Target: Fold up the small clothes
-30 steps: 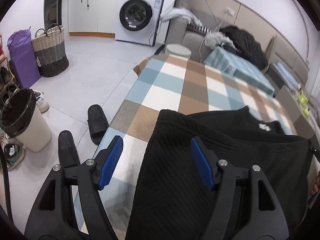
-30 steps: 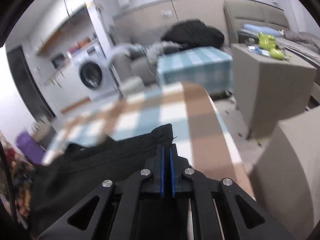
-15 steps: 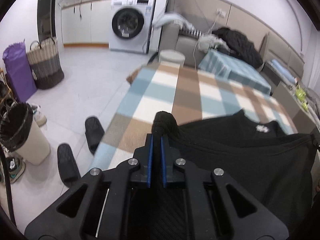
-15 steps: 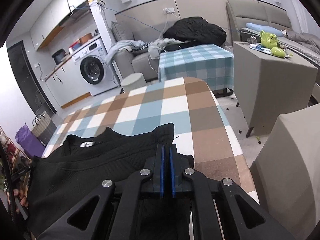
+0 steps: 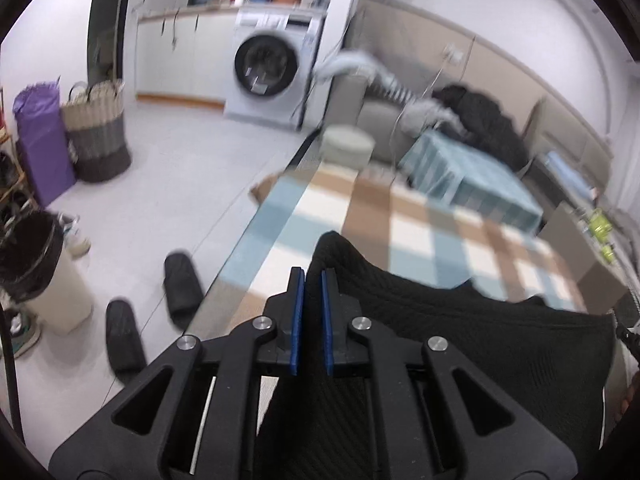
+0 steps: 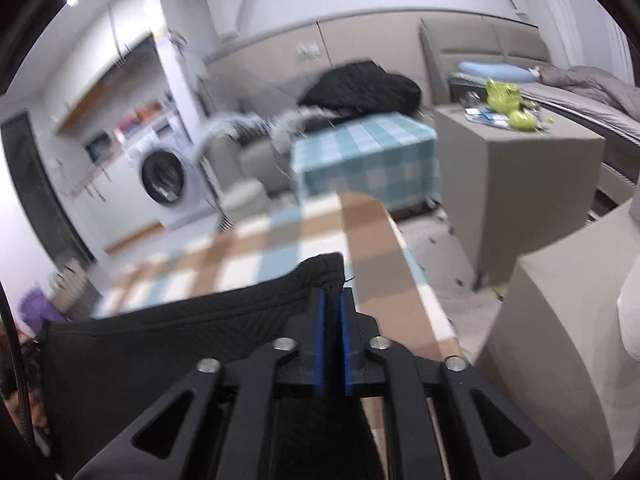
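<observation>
Both pairs of blue-padded fingers are nearly together, each with black cloth between the pads. The left gripper [image 5: 311, 280] pinches one corner of the black ribbed garment [image 5: 460, 332], and that corner stands up in a peak above the fingertips. The right gripper [image 6: 331, 298] has the opposite corner between its pads; its jaws have just been opening a little, and a narrow slot shows between the pads with the cloth in it, so I cannot tell whether they still press on it.

Between the two grippers the garment is stretched, hanging above the near part of the checked table [image 5: 400, 216]. Its upper edge makes a long sagging line. The knit has fine diagonal ribs and looks thick and soft.

The table cover has brown, pale blue and white squares, and its far half is bare. Left of the table the pale tiled floor [image 5: 168, 184] is open, with two black slippers [image 5: 182, 288] near the table edge. On the right a grey boxy block [image 6: 520, 184] stands close to the table side, with a narrow strip of floor between them.
</observation>
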